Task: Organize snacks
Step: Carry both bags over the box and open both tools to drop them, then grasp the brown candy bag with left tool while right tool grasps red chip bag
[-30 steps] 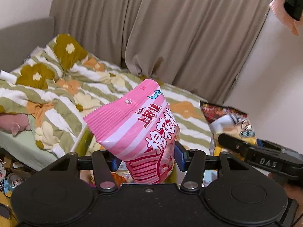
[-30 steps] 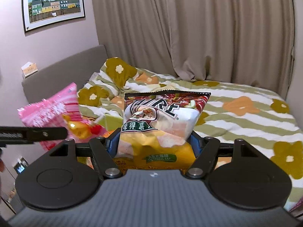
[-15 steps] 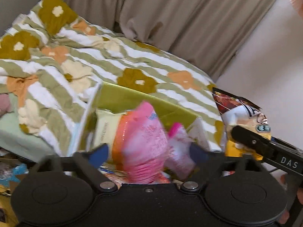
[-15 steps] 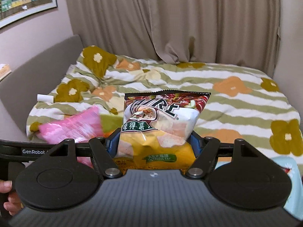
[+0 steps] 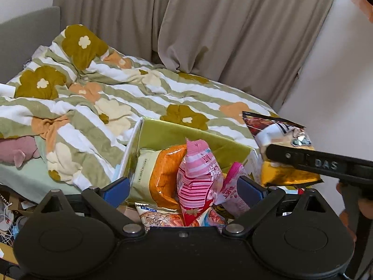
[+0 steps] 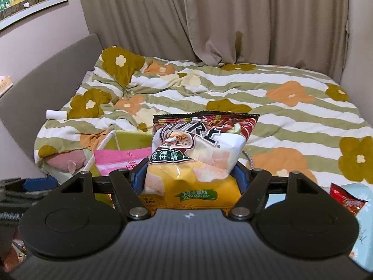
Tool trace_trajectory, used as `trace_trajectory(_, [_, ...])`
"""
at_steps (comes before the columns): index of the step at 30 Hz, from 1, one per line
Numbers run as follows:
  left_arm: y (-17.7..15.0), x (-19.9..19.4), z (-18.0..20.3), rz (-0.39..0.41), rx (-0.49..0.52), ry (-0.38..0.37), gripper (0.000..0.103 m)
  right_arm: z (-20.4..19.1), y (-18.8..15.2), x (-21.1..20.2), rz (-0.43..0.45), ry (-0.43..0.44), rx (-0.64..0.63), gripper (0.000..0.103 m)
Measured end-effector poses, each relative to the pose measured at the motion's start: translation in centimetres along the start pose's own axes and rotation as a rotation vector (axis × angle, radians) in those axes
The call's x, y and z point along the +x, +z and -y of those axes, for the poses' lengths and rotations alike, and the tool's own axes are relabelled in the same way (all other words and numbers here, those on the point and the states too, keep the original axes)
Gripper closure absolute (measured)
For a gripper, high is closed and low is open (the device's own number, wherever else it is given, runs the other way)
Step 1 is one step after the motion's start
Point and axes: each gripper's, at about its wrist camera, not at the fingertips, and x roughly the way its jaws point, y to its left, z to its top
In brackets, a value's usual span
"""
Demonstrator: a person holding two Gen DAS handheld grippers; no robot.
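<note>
A green storage box [image 5: 186,137] stands at the bed's near edge and holds several snack bags. The pink striped bag [image 5: 198,175] stands in it beside an orange and cream bag [image 5: 160,170]. My left gripper [image 5: 184,189] is open and empty just above the box, its blue pads wide apart either side of the pink bag. My right gripper [image 6: 190,177] is shut on a yellow and white chip bag [image 6: 200,154], held upright to the right of the box; the chip bag also shows in the left wrist view [image 5: 279,144].
The bed has a flowered striped quilt [image 6: 256,98] with a pink plush toy [image 5: 16,149] at its left edge. A red snack bag [image 6: 347,200] lies at the right. Curtains hang behind the bed. Clutter lies on the floor at the lower left [image 5: 9,212].
My left gripper lowered the pink bag into the green box and opened, letting it go. My right gripper kept hold of the chip bag and moved a little closer to the box.
</note>
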Motion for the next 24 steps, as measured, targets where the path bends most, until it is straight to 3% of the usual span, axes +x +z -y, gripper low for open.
trace_trajectory(3, [-0.2,-0.5,0.1,0.016,-0.010,0.017,0.003,-0.3,0.4,0.9,-0.011,0.005,-0.028,0.015])
trace_trajectory(5, [-0.7,-0.7,0.2,0.018,-0.010,0.024,0.003,-0.6,0.3,1.8,-0.030,-0.009,-0.048,0.002])
trace_trajectory(6, [-0.9,-0.8,0.4,0.019,-0.002,0.032,0.003,-0.6,0.2,2.2,-0.038,-0.013,-0.046,0.000])
trace_trajectory(12, [-2.3,-1.2,0.7,0.029,0.025,0.072,0.003,0.2,-1.0,1.3,-0.005,0.045,0.015,0.000])
trace_trajectory(24, [-2.2,-3.6,1.1,0.093,0.065,0.058,0.003,-0.1,-2.0,-3.2,0.080,0.015,0.022,0.000])
